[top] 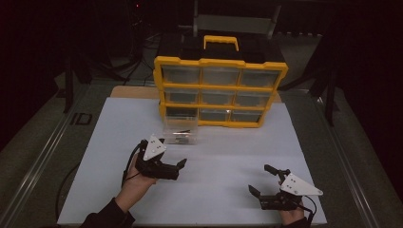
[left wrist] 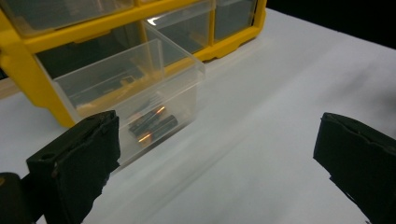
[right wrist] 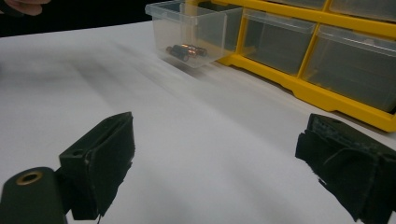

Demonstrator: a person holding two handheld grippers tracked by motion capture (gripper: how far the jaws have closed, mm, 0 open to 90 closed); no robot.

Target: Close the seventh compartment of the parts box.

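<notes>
I see the clear drawer (top: 179, 129) pulled out of the bottom-left slot of the yellow organizer (top: 220, 90), resting on the white surface (top: 228, 156), its long axis running out from the cabinet toward me. Batteries (left wrist: 152, 125) lie inside near its front wall. My left gripper (top: 172, 166) hovers just short of it, jaws spread and empty; my right gripper (top: 262, 179), well apart, is likewise released.

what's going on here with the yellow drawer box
A person holds tongs in each hand over a white sheet. One clear drawer is pulled out of the yellow drawer box, with batteries inside. The left tongs and right tongs are both open, holding nothing, short of the drawer.
</notes>
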